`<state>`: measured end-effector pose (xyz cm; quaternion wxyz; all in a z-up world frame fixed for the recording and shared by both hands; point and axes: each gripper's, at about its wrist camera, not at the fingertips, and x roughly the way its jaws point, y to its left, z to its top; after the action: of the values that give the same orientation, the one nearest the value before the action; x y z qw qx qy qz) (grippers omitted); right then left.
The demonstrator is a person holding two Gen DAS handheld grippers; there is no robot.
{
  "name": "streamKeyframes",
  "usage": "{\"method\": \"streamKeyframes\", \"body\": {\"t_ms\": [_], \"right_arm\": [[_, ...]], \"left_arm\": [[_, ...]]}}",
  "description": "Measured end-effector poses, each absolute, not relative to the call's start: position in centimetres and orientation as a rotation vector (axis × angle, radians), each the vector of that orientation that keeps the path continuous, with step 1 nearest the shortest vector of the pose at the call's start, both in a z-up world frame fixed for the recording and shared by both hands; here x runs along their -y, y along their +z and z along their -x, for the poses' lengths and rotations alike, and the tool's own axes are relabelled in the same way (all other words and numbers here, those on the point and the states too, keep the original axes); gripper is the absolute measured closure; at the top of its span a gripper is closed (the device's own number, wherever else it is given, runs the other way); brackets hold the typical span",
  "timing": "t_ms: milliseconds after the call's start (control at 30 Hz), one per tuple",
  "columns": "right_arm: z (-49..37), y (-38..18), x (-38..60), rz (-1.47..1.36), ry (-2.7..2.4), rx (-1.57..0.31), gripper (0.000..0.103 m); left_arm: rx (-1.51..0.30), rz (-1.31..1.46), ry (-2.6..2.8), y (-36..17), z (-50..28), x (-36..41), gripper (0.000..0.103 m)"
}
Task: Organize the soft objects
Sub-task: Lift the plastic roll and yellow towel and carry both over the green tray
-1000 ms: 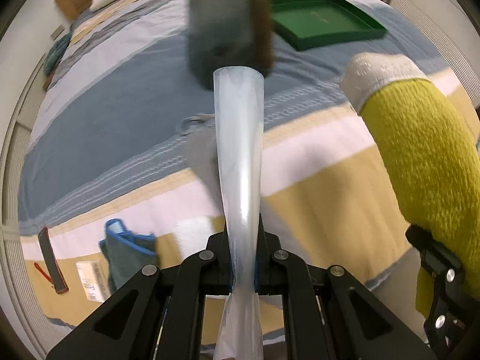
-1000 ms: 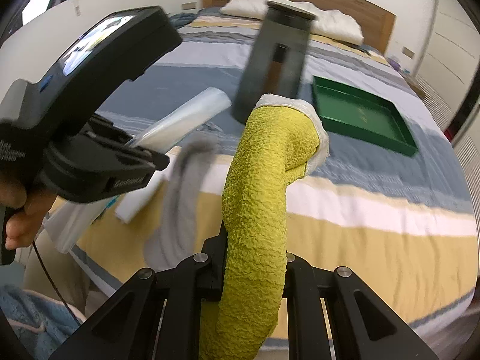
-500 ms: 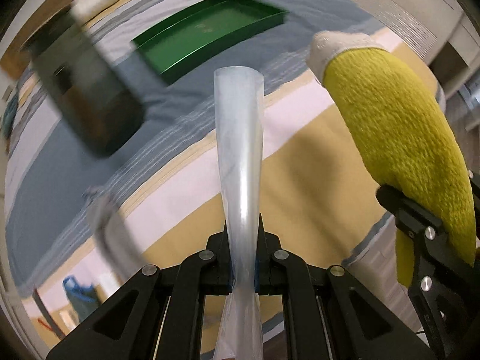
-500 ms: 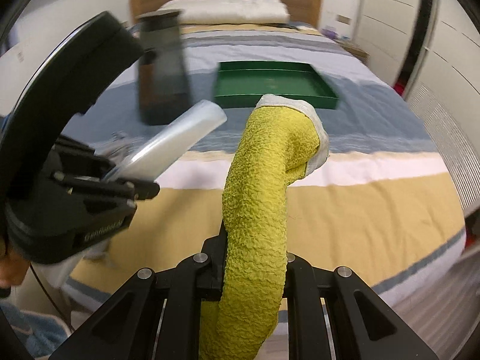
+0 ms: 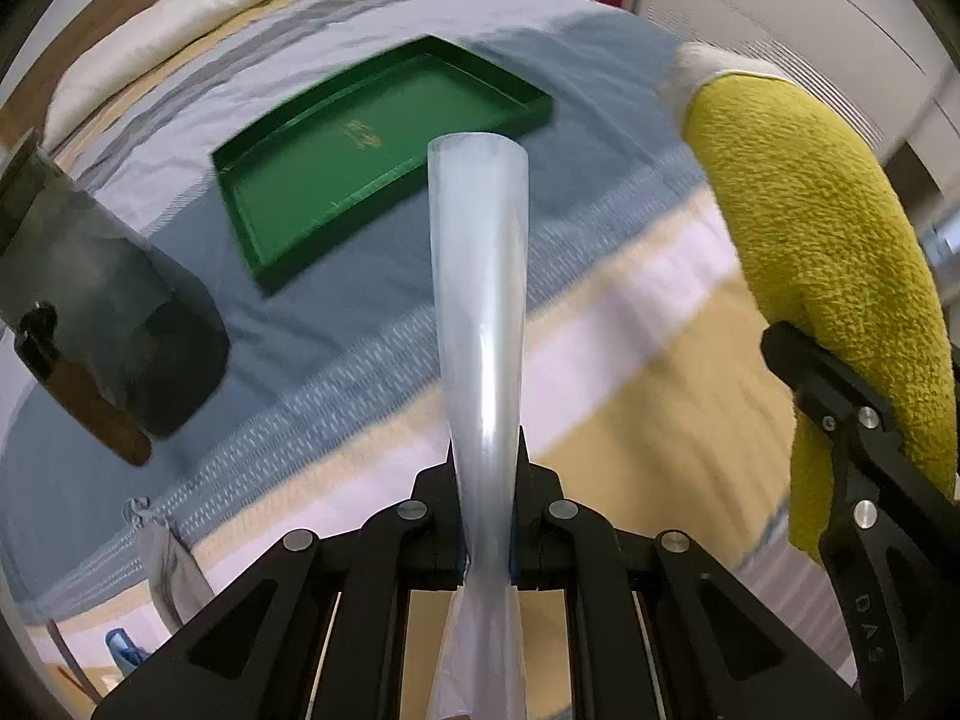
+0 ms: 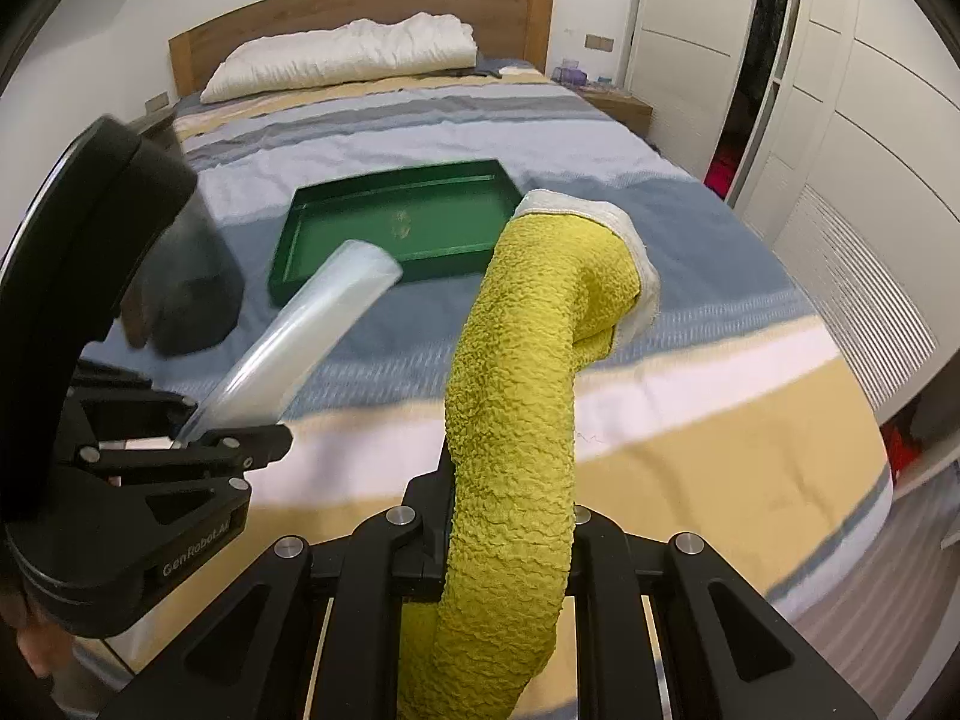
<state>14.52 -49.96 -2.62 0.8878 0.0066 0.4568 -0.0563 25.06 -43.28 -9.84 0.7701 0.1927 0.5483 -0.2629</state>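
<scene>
Now the right hand-held gripper [image 6: 510,516] clamps a nubbly yellow cloth [image 6: 528,360], the left hand-held gripper [image 5: 486,516] a translucent plastic roll [image 5: 480,276].

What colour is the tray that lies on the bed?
The tray is dark green; it shows best in the right wrist view.

Readable markings: one brand name and part of another.

"GenRobot.AI" stands in pale letters on the black body of the left tongs [image 6: 240,444], seen from the right wrist view. The letters "DAS" run along the black arm of the right tongs [image 5: 834,414] in the left wrist view. A small gold emblem sits on the floor of the green tray [image 5: 288,204], too blurred to read.
</scene>
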Motion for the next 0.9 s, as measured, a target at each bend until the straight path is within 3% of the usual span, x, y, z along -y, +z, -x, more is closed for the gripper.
{"method": "streamKeyframes", "body": {"t_ms": [533, 900], "right_arm": [[-29.9, -6.2, 46.6, 0.07, -0.016, -0.907, 0.088], [-37.4, -12.6, 47.9, 0.144, 0.054, -0.969, 0.088]], "left_arm": [[-1.16, -0.178, -0.325, -11.3, -39.0, 42.4, 0.095], [-1.147, -0.066, -0.208, -14.1, -48.0, 43.0, 0.095]]}}
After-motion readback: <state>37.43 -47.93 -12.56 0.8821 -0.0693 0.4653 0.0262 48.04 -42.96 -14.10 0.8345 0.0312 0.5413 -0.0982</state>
